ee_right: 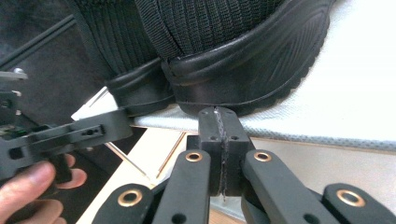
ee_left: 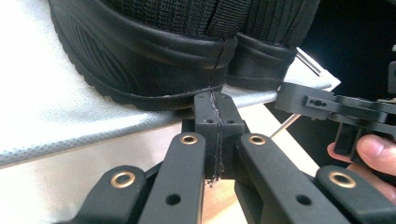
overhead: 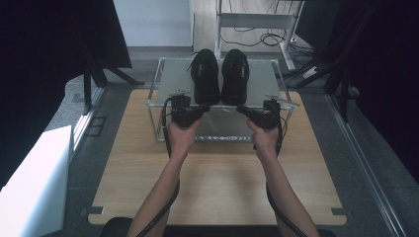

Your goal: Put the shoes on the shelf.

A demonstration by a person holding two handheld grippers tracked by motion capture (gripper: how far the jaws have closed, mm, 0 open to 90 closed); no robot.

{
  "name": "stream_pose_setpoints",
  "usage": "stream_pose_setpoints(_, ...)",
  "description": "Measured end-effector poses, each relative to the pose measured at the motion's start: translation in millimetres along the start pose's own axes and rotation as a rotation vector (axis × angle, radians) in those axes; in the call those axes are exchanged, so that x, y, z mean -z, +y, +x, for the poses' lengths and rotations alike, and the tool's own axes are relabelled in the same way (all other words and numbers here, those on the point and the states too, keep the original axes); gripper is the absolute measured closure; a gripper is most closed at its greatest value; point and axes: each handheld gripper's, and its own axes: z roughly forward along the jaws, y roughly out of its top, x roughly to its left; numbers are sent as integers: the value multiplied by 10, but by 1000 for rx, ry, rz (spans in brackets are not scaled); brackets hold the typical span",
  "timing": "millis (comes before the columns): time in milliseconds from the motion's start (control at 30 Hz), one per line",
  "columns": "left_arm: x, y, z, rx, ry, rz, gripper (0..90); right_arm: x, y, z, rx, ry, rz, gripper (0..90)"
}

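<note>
a: two black shoes, the left shoe (overhead: 205,75) and the right shoe (overhead: 235,75), stand side by side on the top shelf (overhead: 170,79) of a small metal-framed rack (overhead: 159,116), heels toward the person, toes pointing away. the rack sits at the far end of a wooden table (overhead: 217,177).

b: how do they look up close?

a: knit ribbed uppers, a smooth glossy band wrapped round each heel, and ridged rubber soles. the left gripper view has the left shoe's heel (ee_left: 154,60) right above the jaws, with a stitched seam running down the back. the shelf surface under it is a pale, finely dotted sheet.

b: and the claws?

a: the left gripper (overhead: 202,108) has its jaws pressed flat together with nothing between them, the tips just below the heel at the shelf edge. the right gripper (overhead: 240,109) is the same: jaws closed tight, empty, the tips just under the right shoe's heel (ee_right: 243,70). i can't tell whether either tip touches the sole.

b: anything one camera catches that the others miss?

a: the high view gives the layout: both forearms reaching in, the left hand (overhead: 182,133) and right hand (overhead: 263,137) holding the grippers at the front edge of the shelf, a white box (overhead: 34,182) at the left, cables (overhead: 252,39) on the floor beyond. each gripper view shows the tread detail and the other gripper off to one side with fingers (ee_left: 373,151) wrapped on it, plus the thin metal rods of the rack's frame.
</note>
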Motion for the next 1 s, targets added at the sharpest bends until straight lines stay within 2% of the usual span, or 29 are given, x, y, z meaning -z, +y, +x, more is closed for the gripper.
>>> stream_pose_setpoints(267, -42, 17, 25, 13, -7, 6, 899, -2, 7, -6, -21, 11, 7, 900)
stream_pose_setpoints(400, -37, 16, 12, 5, -3, 7, 898, 0, 8, -12, -28, 16, 10, 900)
stream_pose_setpoints(533, -10, -27, 21, 25, -30, -18, 896, 24, 3, -24, -47, 38, 5, 900)
stream_pose_setpoints(600, 8, -44, 6, 19, -39, -22, 885, 39, 2, -28, -45, 48, 4, 900)
stream_pose_setpoints(700, 28, -70, -31, -3, -49, -12, 815, 66, -2, -14, -30, 69, 6, 894)
stream_pose_setpoints(800, 56, -105, -60, -33, -42, -8, 731, 86, -15, 22, -15, 76, 15, 829)
stream_pose_setpoints(900, 87, -132, -78, -57, -43, 5, 616, 122, -30, 50, 12, 80, 21, 727)
stream_pose_setpoints(1000, 128, -165, -96, -100, -16, 26, 507, 162, -51, 61, 45, 75, 26, 611)
